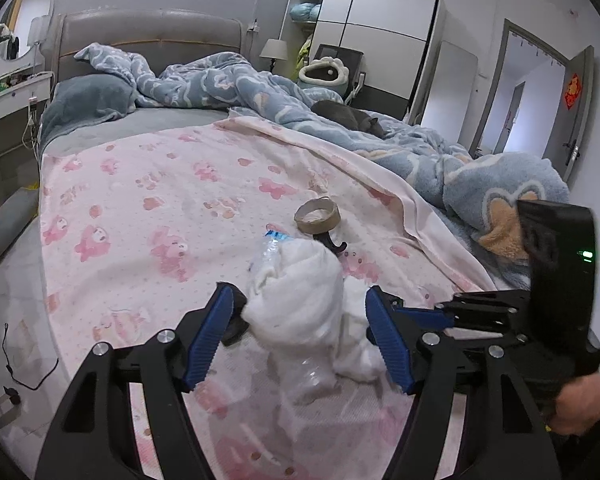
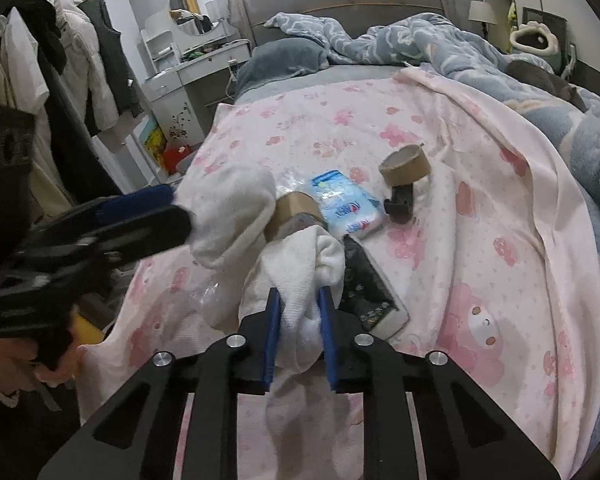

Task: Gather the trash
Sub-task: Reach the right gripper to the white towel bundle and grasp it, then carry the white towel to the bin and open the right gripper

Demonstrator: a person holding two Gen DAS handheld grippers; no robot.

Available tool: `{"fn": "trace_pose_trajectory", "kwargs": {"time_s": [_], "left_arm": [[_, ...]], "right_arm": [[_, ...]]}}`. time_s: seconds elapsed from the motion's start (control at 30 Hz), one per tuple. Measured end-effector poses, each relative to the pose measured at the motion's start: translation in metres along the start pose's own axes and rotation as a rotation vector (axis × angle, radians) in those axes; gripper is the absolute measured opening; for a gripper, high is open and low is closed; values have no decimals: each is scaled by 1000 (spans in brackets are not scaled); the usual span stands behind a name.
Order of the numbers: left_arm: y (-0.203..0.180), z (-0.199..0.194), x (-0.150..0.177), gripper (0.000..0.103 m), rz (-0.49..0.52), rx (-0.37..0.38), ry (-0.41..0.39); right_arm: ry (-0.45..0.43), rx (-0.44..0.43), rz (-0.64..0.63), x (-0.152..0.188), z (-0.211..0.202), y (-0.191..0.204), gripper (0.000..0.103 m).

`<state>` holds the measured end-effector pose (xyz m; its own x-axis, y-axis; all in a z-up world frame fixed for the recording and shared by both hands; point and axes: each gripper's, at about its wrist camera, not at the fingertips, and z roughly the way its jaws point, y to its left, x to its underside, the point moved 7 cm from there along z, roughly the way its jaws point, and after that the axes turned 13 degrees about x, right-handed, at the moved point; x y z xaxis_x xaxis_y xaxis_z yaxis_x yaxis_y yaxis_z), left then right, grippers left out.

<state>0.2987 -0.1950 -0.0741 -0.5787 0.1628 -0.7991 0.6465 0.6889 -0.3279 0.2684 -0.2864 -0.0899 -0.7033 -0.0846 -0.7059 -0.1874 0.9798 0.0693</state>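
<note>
A heap of white socks or cloths (image 1: 300, 300) lies on the pink sheet (image 1: 140, 200) over a crushed clear plastic bottle (image 1: 270, 250) with a blue cap. My left gripper (image 1: 300, 308) is open with its blue fingers either side of the heap. My right gripper (image 2: 300, 300) is shut on a white cloth (image 2: 300, 276). Past it lie a brown tape roll (image 2: 294, 216), a blue-white tissue pack (image 2: 346, 204), a second tape roll (image 2: 406, 166) on a black holder (image 2: 400, 202) and a dark booklet (image 2: 370, 288). The left gripper (image 2: 148, 216) shows at the left edge of the right wrist view.
A rumpled blue blanket (image 1: 380, 128) covers the bed's right side, with a grey cat (image 1: 352, 118) on it. A grey headboard (image 1: 152, 36), a white dressing table (image 2: 196, 72), hanging clothes (image 2: 80, 64), a wardrobe (image 1: 372, 28) and an open door (image 1: 572, 104) surround the bed.
</note>
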Motion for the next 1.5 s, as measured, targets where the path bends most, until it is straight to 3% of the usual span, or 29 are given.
{"fn": "trace_pose_trajectory", "kwargs": {"time_s": [0.4, 0.6, 0.73, 0.9, 1.1, 1.5], "left_arm": [[0, 22, 4, 58, -36, -7, 24], [5, 26, 4, 35, -50, -21, 28], [3, 19, 1, 30, -43, -26, 2], [-8, -9, -12, 30, -26, 20, -77], [1, -37, -13, 30, -18, -27, -86], [83, -88, 53, 30, -195, -205, 85]], "right_arm": [[-112, 73, 105, -18, -36, -48, 19], [-117, 78, 122, -20, -36, -53, 19], [-144, 78, 131, -28, -40, -49, 19], [-186, 76, 109, -39, -48, -33, 19], [-225, 47, 122, -56, -52, -17, 19], [-129, -91, -14, -60, -17, 87, 19]]}}
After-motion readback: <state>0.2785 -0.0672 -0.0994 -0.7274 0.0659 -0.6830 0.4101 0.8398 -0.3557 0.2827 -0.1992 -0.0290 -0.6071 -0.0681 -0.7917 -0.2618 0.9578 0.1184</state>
